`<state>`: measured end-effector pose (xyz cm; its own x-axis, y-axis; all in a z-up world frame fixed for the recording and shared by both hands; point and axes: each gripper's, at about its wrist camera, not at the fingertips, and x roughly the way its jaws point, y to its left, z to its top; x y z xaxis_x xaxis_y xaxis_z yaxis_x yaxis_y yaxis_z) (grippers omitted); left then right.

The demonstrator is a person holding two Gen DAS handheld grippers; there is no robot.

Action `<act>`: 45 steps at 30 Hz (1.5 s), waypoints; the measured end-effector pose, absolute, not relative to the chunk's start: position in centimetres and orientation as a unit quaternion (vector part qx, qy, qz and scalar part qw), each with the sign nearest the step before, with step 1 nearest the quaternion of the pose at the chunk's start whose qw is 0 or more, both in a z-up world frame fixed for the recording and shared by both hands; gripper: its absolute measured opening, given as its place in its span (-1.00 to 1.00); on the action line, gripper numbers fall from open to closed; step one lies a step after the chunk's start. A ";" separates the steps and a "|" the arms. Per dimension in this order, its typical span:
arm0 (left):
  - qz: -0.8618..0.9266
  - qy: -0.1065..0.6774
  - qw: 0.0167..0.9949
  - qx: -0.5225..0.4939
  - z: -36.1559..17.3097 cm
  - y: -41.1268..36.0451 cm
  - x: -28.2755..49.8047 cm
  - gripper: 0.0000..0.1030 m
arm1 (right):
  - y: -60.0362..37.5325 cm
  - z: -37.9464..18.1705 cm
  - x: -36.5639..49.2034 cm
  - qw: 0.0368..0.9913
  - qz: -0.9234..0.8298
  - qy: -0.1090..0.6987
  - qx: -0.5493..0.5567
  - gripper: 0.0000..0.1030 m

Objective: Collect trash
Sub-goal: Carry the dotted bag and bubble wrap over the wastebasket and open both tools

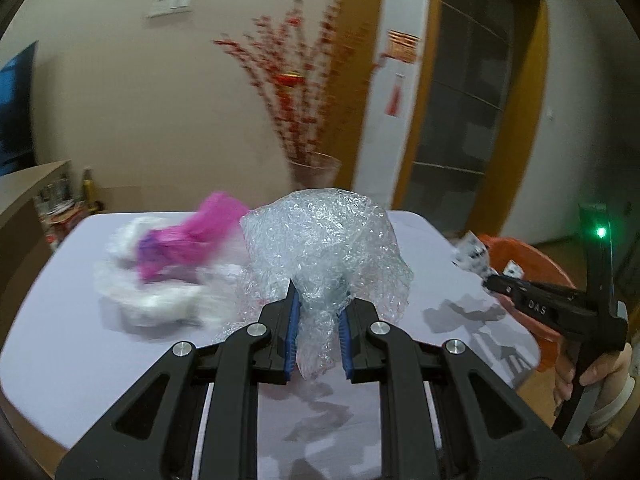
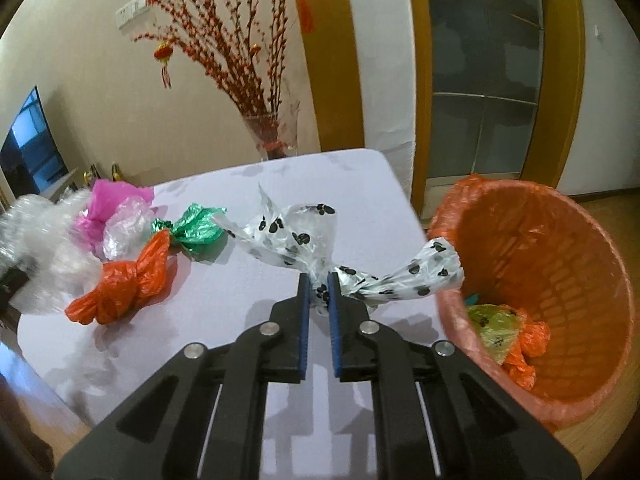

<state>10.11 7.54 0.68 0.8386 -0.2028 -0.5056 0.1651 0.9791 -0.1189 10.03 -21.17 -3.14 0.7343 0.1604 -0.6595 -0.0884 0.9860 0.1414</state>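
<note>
My left gripper [image 1: 318,292] is shut on a crumpled wad of clear bubble wrap [image 1: 324,240] and holds it above the lilac table [image 1: 72,344]. My right gripper [image 2: 319,286] is shut on a knotted white bag with black paw prints [image 2: 304,240], held over the table's right edge beside the orange bin [image 2: 560,280]. The right gripper also shows in the left wrist view [image 1: 486,280], with the paw-print bag [image 1: 472,258] in front of the bin [image 1: 520,256]. On the table lie a pink bag [image 2: 108,204], a clear bag [image 2: 128,228], a green bag [image 2: 196,230] and an orange bag [image 2: 120,284].
The bin holds a yellow-green bag [image 2: 496,324] and an orange bag [image 2: 524,352]. A glass vase with red-berry branches [image 2: 272,136] stands behind the table's far edge. A TV [image 2: 32,148] is at the left. A wooden-framed doorway [image 2: 480,80] is behind the bin.
</note>
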 end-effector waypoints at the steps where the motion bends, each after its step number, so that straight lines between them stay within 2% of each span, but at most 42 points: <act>1: -0.105 0.269 0.957 -0.032 0.6 6.7 10.1 -0.67 | -21.5 -3.0 9.7 0.931 0.065 0.356 0.053 -0.80; 29: -0.301 0.281 0.911 0.010 1.1 -11.1 13.8 -0.67 | -36.6 0.3 4.2 0.945 -0.058 0.283 0.151 -0.80; 45: -0.345 0.298 0.890 0.027 -0.2 -17.8 16.0 -0.67 | -41.3 0.1 5.6 0.942 -0.079 0.259 0.200 -0.80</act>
